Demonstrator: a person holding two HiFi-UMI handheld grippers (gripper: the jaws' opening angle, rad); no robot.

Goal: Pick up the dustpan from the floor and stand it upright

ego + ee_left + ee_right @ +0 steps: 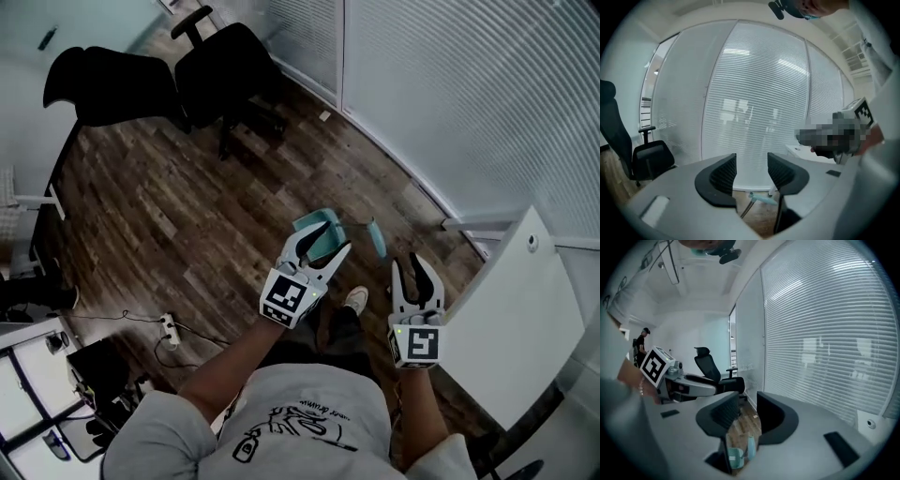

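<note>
The teal dustpan lies on the wooden floor just ahead of my feet, partly hidden behind my left gripper. A teal brush lies to its right. The left gripper hangs above the dustpan, open and holding nothing. My right gripper is also open and empty, held above the floor to the right of the brush. In the right gripper view the dustpan and brush show low between the jaws, well below them. In the left gripper view only a teal brush part shows beneath the open jaws.
Two black office chairs stand at the far end. A wall of white blinds runs along the right, with a white desk at near right. A power strip with cables lies at left. My shoe is below the dustpan.
</note>
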